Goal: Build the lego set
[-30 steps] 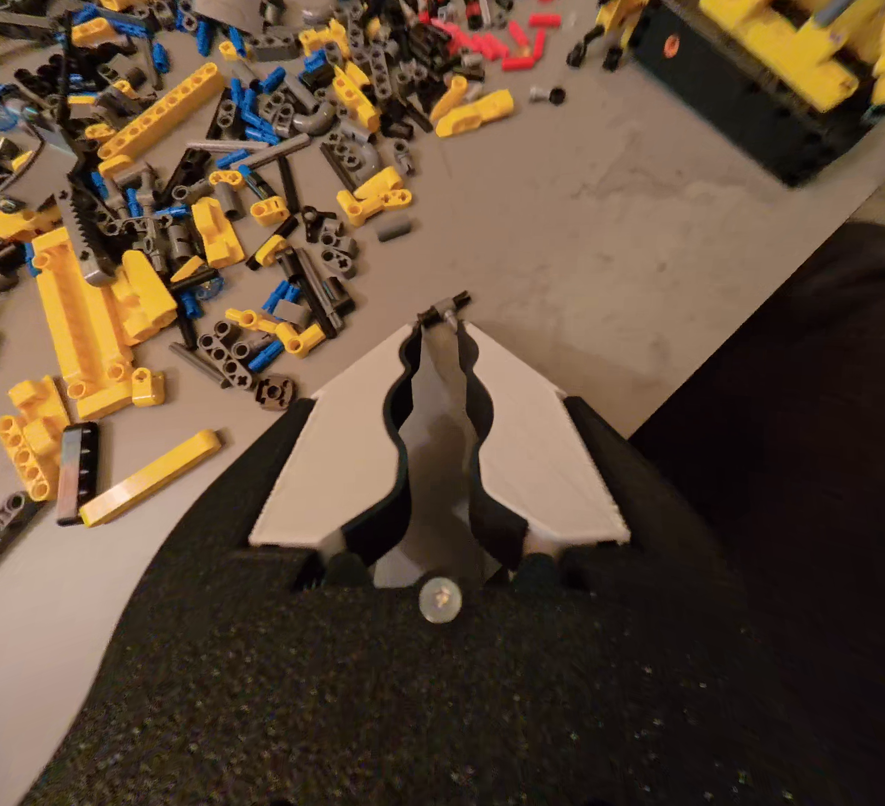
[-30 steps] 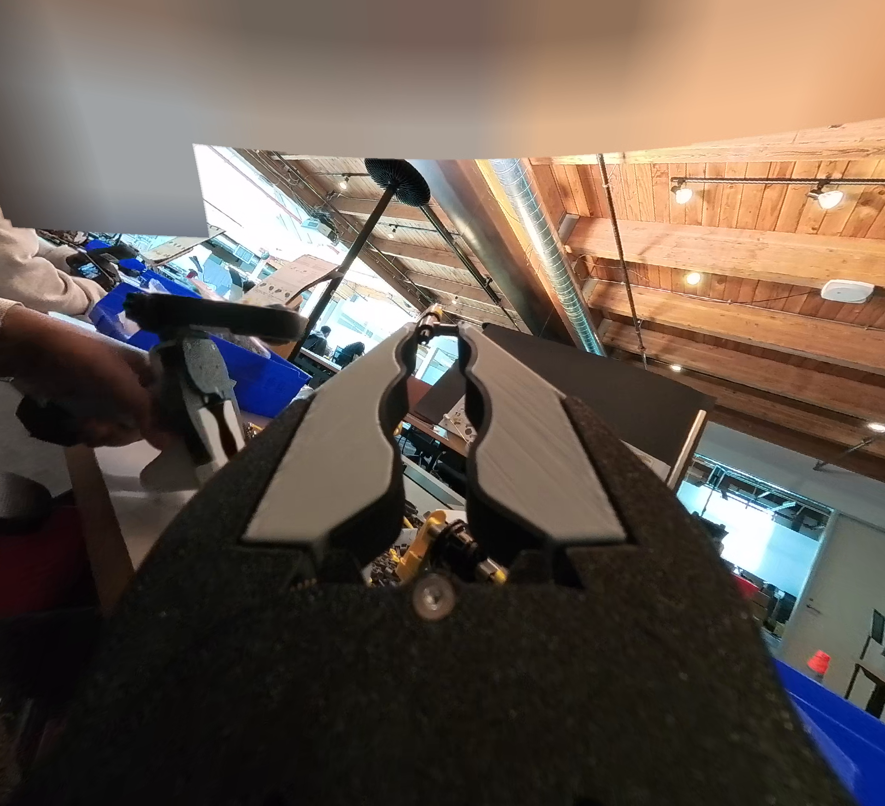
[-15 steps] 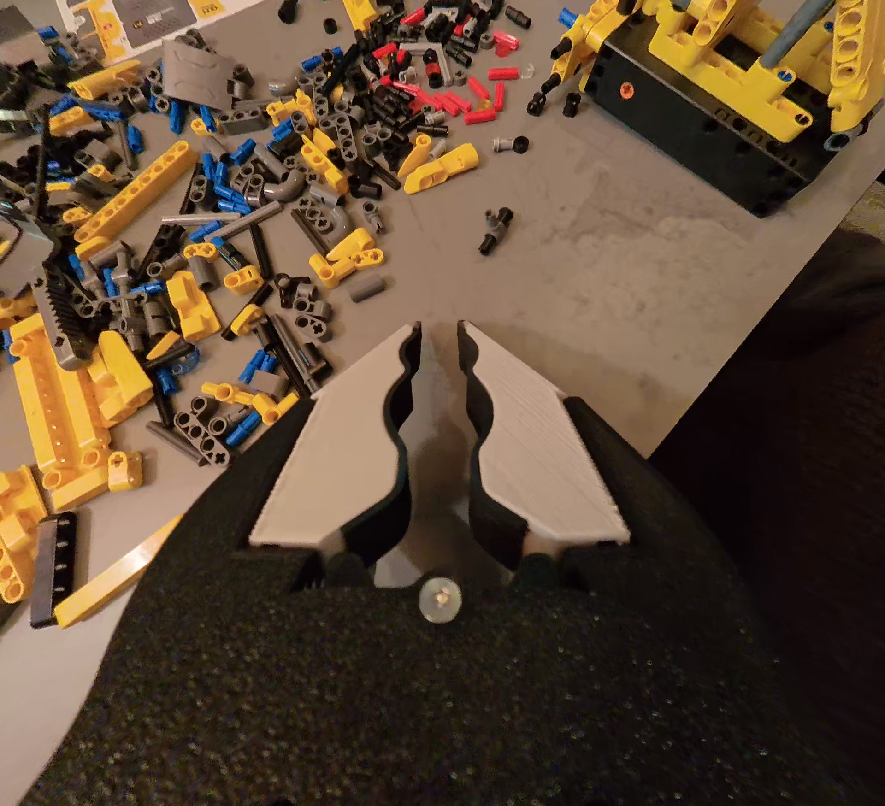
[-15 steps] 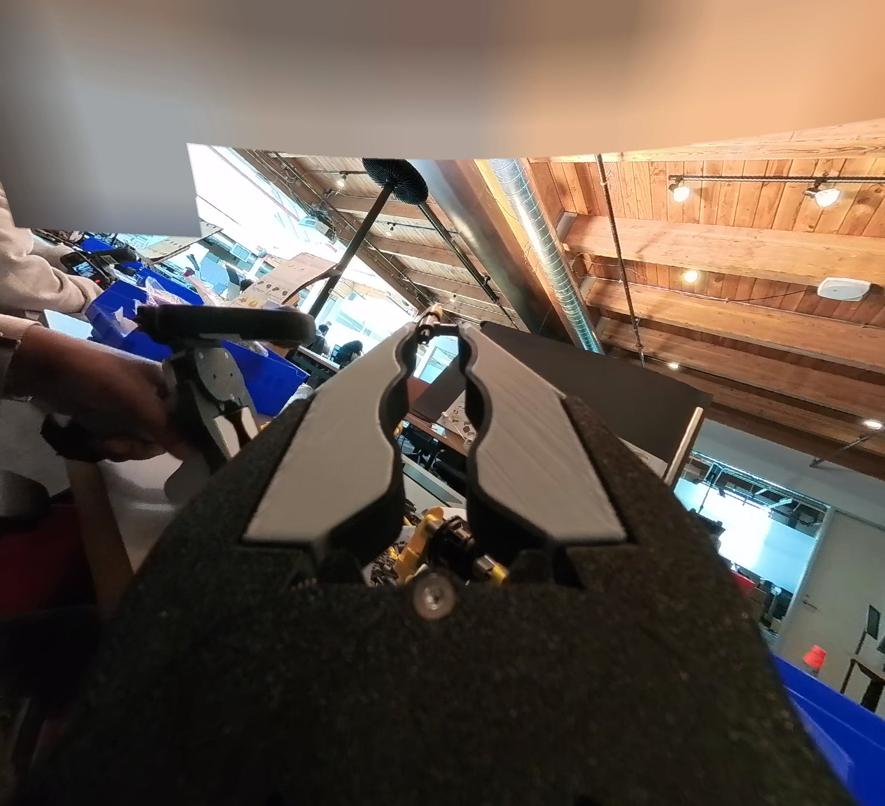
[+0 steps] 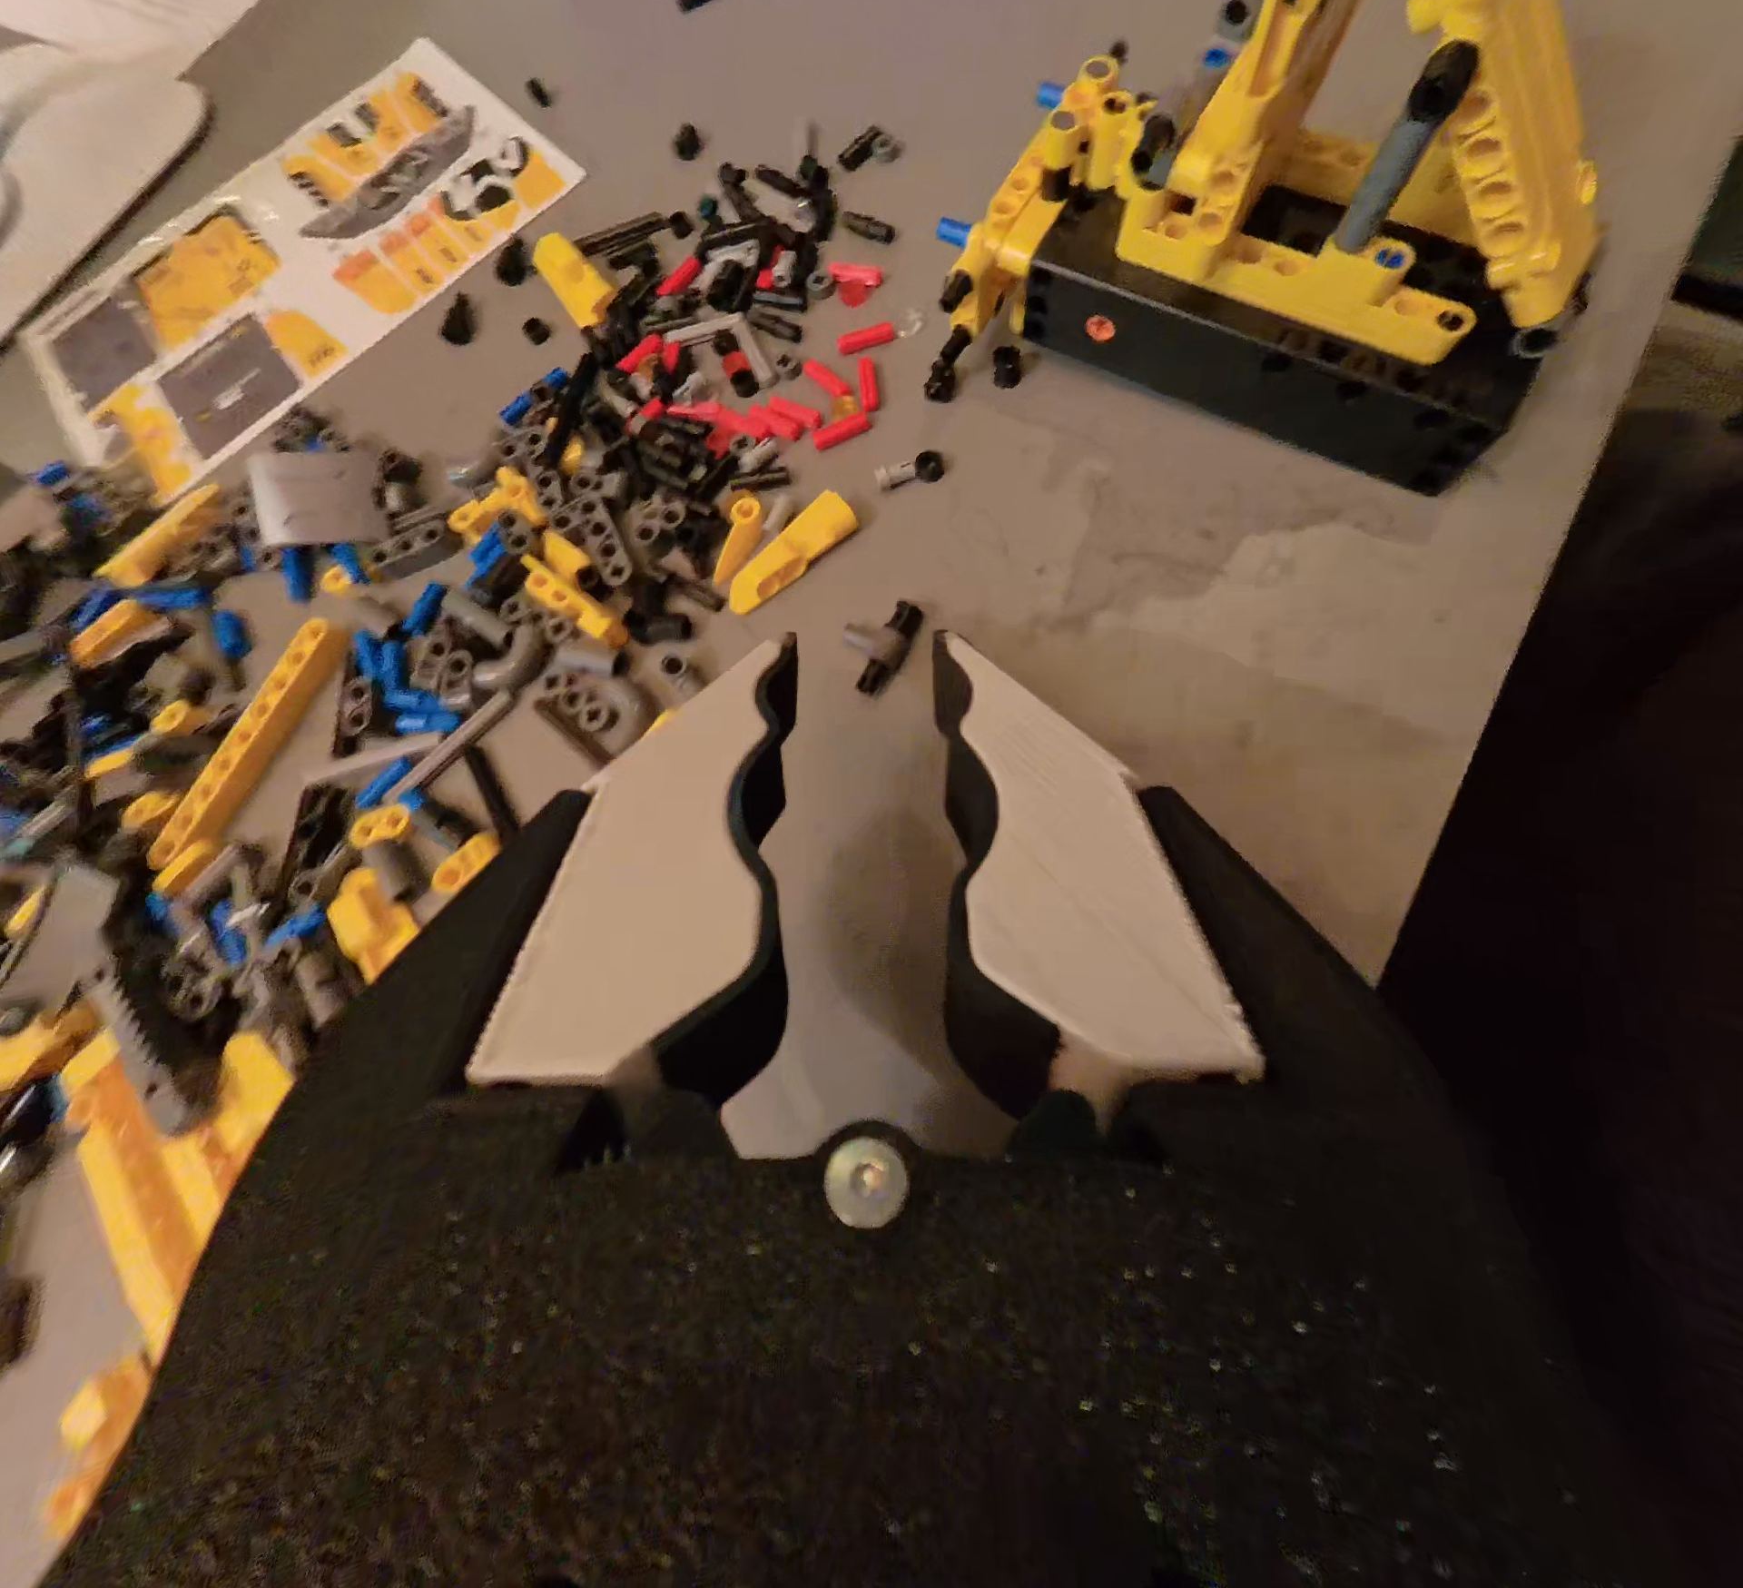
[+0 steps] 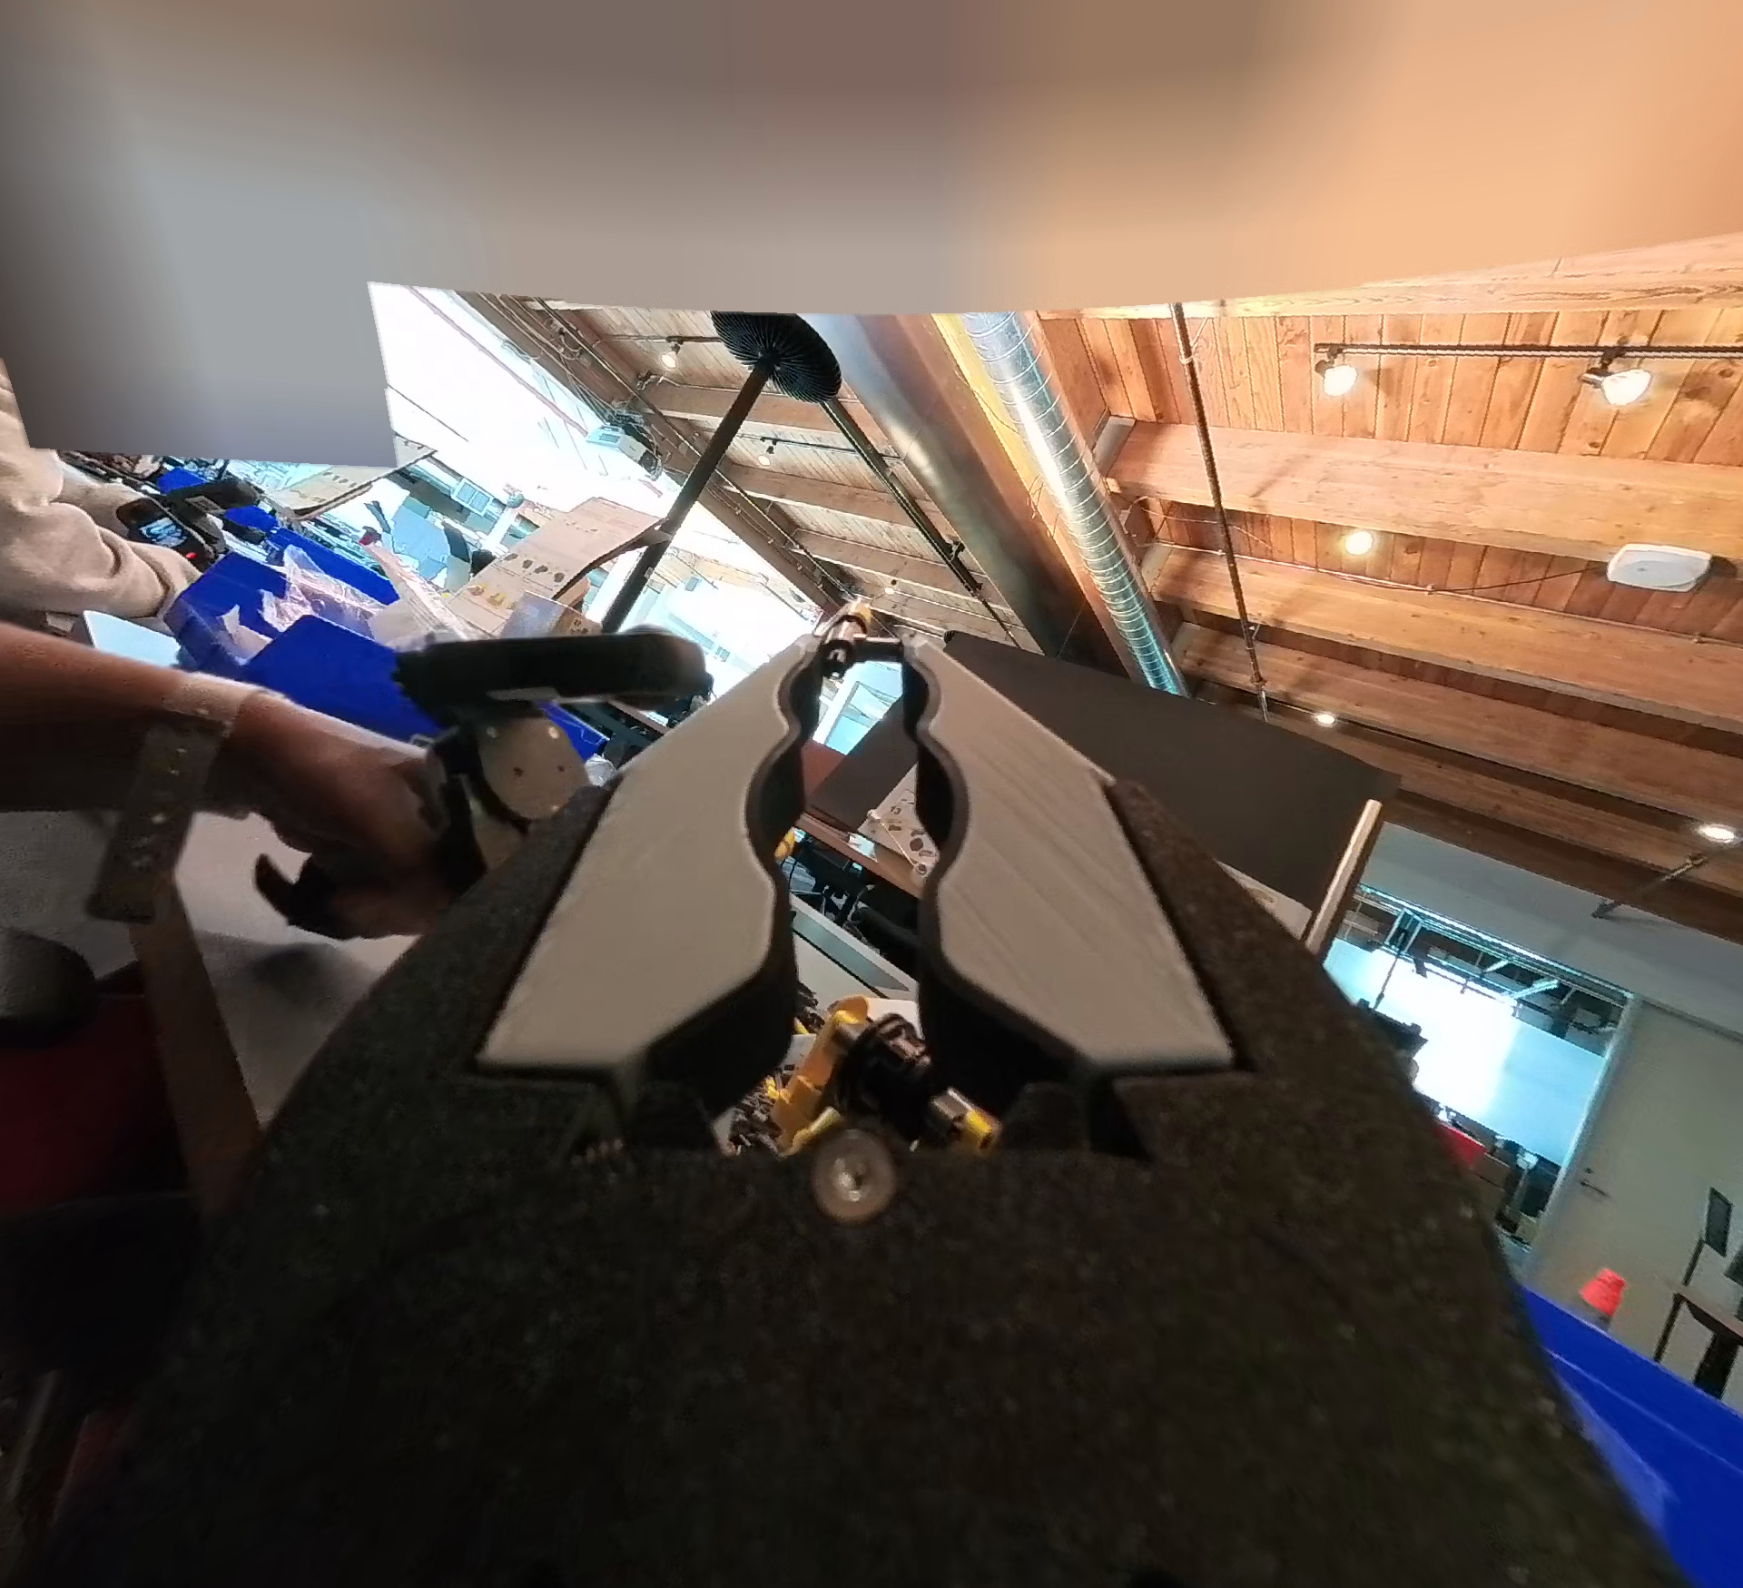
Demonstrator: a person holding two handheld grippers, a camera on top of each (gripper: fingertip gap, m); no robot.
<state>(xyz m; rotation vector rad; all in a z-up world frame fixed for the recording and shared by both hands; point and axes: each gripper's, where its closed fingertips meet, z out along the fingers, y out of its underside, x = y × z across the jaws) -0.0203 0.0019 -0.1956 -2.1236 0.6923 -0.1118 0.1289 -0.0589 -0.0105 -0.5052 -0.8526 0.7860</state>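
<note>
- The left gripper (image 5: 863, 647) has ribbed grey fingers with wavy black pads, spread apart and holding nothing above the smooth grey table (image 5: 1179, 599).
- A small black-and-grey connector piece (image 5: 885, 645) lies on the table between the fingertips (contact unclear).
- Loose plastic pieces (image 5: 585, 505) in yellow, black, blue and red are blurred at the left.
- The yellow-and-black model (image 5: 1273, 260) is cut off at the top.
- The right gripper (image 6: 856, 645) pinches a thin dark pin (image 6: 849, 632), hard to make out.
</note>
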